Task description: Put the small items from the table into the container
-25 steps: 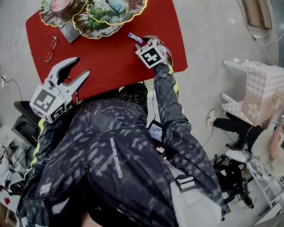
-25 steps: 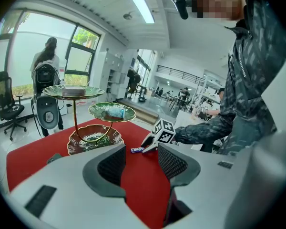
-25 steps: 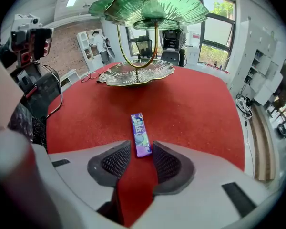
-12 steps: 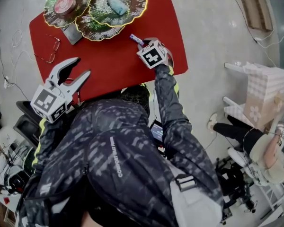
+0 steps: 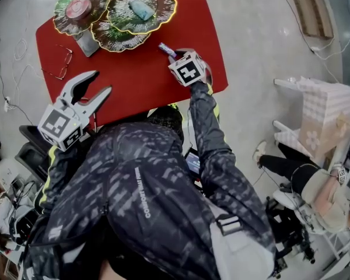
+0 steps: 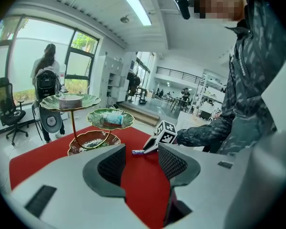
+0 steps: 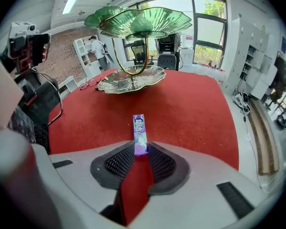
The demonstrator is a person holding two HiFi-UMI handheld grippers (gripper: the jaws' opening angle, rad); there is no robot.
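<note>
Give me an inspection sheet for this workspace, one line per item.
Surface: red table.
Job's things: purple pack lying on the table; leaf-dish stand holding a round tin and a teal item.
Clutter: eyeglasses on the table beside the stand.
Grippers: right gripper shut on the pack's near end; left gripper open, nothing between its jaws.
Cables: white cables on the floor beside the table.
Surroundings: seated person off to the side.
</note>
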